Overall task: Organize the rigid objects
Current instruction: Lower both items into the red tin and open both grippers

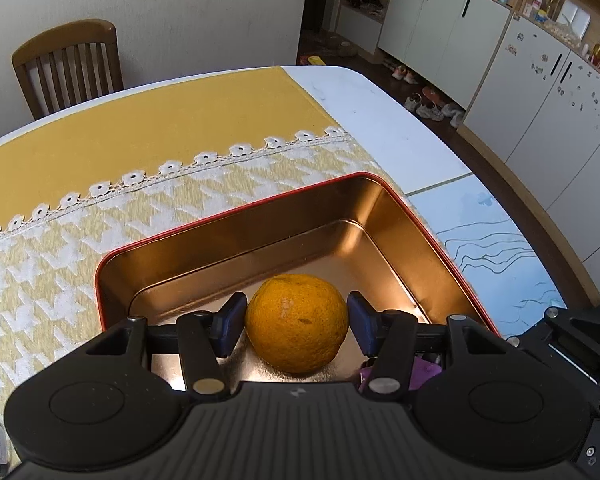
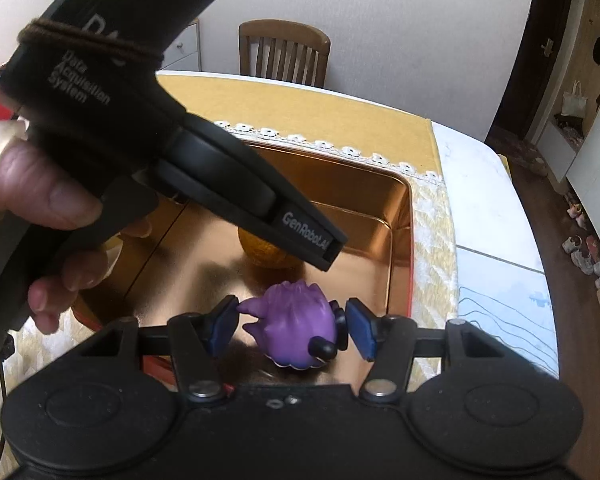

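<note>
Two grippers, two loads, one tin, and the thing that matters here is how each load sits over the tin's floor. The left gripper point(image 1: 297, 322) has the orange point(image 1: 297, 322) squarely between its fingers, pads against both flanks so it looks clamped, and it's already down inside the tin point(image 1: 236, 220), near the front. An orange is round, so no long axis to fuss over; it can just be let go where it is. Whether it rests on the floor or hangs just above, I can't tell, because the gripper body cuts off its underside.

Right gripper point(image 2: 293, 326) holds the purple toy point(image 2: 296, 322), closer to that camera than the orange point(image 2: 266, 258) and just beside it, inside the tin point(image 2: 406, 216). Left pad touches a spike of the toy; on the right a black nub sits against the other pad. Seems gripped, though contact on that side is hard to read. The toy also peeks out at the bottom of the left view point(image 1: 420, 374), so the two loads are close neighbours.

My guess is both get released next, and the catch is spacing, since the left tool crosses right over the right camera's view and hides most of the orange and the tin's left half. A hand point(image 2: 40, 192) on the left tool blocks the near-left corner too.
</note>
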Motion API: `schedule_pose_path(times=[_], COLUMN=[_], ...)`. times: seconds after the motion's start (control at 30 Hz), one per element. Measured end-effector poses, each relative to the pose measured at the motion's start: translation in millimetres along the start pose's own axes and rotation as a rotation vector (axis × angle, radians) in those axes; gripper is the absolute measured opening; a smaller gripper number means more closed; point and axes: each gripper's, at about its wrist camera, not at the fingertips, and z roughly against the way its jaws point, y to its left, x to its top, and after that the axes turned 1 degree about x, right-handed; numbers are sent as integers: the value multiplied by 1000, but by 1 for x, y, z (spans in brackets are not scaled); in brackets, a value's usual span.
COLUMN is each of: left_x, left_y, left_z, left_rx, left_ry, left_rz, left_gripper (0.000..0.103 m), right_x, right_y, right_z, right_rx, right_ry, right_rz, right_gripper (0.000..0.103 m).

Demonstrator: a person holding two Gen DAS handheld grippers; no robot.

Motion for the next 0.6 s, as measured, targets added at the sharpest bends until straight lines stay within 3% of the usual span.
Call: schedule_pose_path(times=[0.3,0.5,0.6], left_x=[1,-2,-2], left_y=[0,-4,-4], left_z=[0,8,18], left_rx=[4,24,40], left_ry=[13,-4,-28], left_rz=[0,-12,-13], left_gripper=[55,55,62], right_x=[-2,3,5], right_y=[-10,-19,-23], right_z=[-3,2,7], right_rx=[24,14,10], right_ry=[39,19,11], right_rz=[-29,-73,-88], right_gripper=[60,65,69])
